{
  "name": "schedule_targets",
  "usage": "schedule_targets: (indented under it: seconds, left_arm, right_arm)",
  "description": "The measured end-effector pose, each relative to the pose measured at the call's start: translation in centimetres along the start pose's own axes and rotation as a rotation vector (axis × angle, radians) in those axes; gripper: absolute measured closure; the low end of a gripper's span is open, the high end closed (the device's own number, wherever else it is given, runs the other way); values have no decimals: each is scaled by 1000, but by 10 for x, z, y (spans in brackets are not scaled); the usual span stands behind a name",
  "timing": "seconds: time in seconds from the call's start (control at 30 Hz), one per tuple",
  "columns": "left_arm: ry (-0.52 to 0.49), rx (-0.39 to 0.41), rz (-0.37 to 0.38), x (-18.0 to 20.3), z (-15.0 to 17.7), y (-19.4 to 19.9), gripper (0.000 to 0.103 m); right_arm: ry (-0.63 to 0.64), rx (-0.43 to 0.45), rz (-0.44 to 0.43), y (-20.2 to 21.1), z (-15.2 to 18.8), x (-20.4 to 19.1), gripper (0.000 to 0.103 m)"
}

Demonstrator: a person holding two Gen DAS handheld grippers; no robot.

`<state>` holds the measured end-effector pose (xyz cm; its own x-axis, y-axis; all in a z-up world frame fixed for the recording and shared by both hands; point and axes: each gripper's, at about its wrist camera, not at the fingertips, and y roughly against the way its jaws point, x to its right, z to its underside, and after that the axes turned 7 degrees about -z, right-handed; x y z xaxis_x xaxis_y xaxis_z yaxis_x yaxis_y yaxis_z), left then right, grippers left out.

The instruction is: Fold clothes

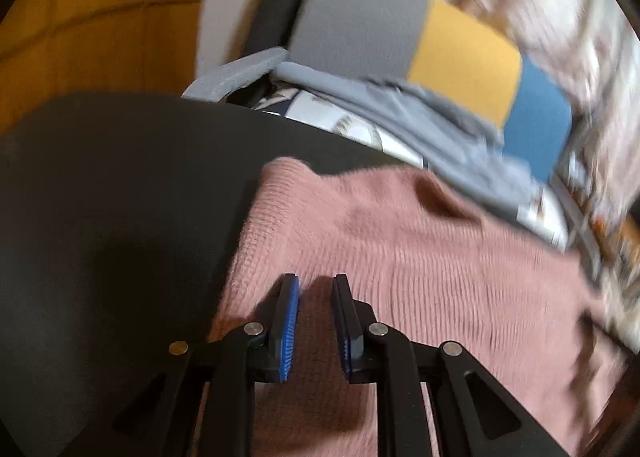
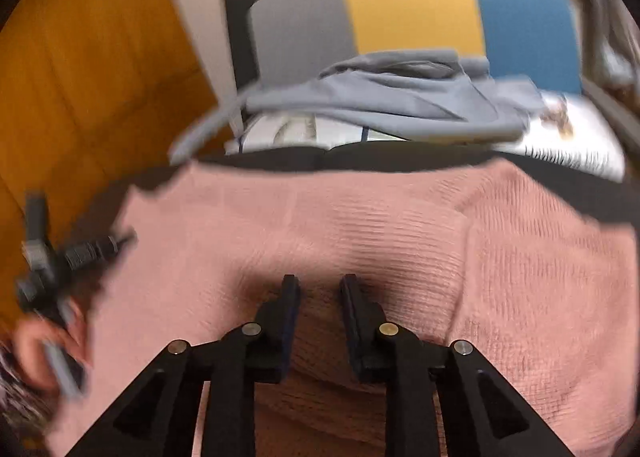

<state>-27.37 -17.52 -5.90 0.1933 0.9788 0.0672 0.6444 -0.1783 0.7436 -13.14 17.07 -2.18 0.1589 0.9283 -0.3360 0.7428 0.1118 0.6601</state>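
A pink knitted sweater lies spread on a black table. In the left wrist view its left edge runs under my fingers. My left gripper has its blue pads narrowed on a darker fold of the knit. In the right wrist view the sweater fills the lower half. My right gripper is shut on a bunched ridge of it near the middle. The left gripper, held by a hand, shows blurred at the sweater's left edge.
Behind the table stands a chair with a grey, yellow and blue back. A grey garment lies over printed white fabric on its seat. Orange wood surface lies to the left. Both views are motion-blurred.
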Motion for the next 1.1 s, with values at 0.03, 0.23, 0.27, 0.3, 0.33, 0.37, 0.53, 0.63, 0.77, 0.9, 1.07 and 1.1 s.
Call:
schedule_targets:
  seconds: [0.03, 0.23, 0.27, 0.3, 0.33, 0.37, 0.53, 0.63, 0.77, 0.9, 1.07, 1.1]
  left_arm:
    - [-51, 0, -13, 3, 3, 9, 83]
    - [-72, 3, 172, -3, 66, 80, 81]
    - [-92, 1, 157, -1, 78, 84, 81]
    - [-112, -2, 141, 1, 90, 88, 81]
    - [-132, -4, 125, 3, 103, 93, 81]
    - [-152, -7, 110, 5, 115, 97, 81]
    - [-167, 17, 77, 7, 129, 108, 77]
    - [-148, 24, 74, 5, 129, 114, 77]
    - [-122, 32, 70, 3, 128, 122, 80]
    - [-94, 54, 131, 25, 125, 128, 80]
    - [-179, 23, 190, 84, 123, 107, 80]
    - [-212, 4, 172, 92, 126, 99, 80]
  right_arm:
    - [-70, 14, 65, 9, -2, 15, 78]
    - [-202, 53, -42, 101, 32, 54, 58]
    - [-179, 32, -52, 111, 42, 52, 58]
    - [-146, 10, -55, 120, 54, 51, 58]
    - [-113, -12, -58, 128, 66, 49, 58]
    - [-81, -32, -48, 131, 77, 47, 58]
    - [44, -75, 86, 130, 124, 44, 69]
    - [73, -32, 196, 138, 137, 57, 74]
    - [84, -23, 248, 143, 141, 65, 73]
    - [32, 27, 159, 157, 129, 37, 69]
    - [164, -1, 24, 114, 97, -32, 68]
    - [184, -20, 3, 100, 94, -43, 69]
